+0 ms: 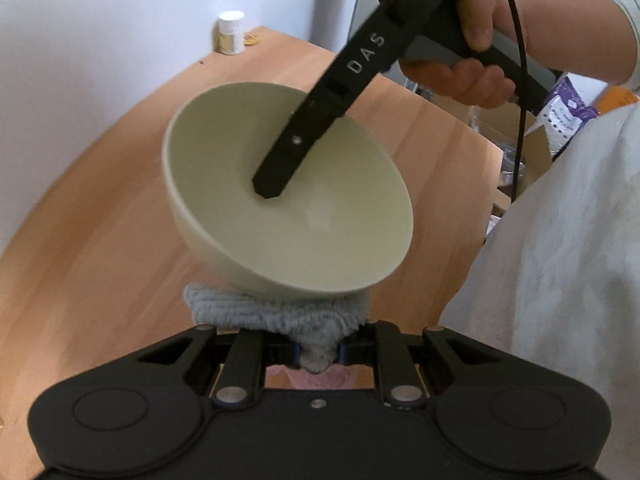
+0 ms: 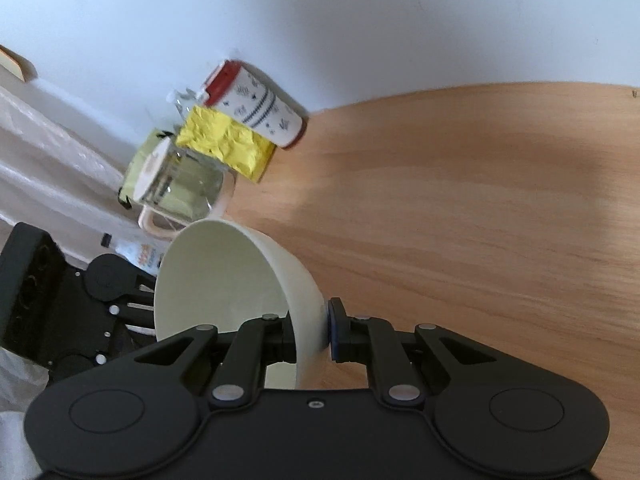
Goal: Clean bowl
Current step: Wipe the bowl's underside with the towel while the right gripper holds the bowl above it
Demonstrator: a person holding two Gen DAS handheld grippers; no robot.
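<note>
Right claw clamps bowl wall, rim tipped toward left claw to expose inside; left claw pinches grey cloth just under bowl, ready for wiping; bowl held above table.

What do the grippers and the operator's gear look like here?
Both grippers are matte black plastic with linkage fingers, silver pivot pins, round embossed discs on the body and blue-edged pads. The right gripper has white "DAS" lettering along one finger, a pistol-style handle and a black cable trailing from it. The left gripper has the same build. The person wears a white sleeve and white top.
</note>
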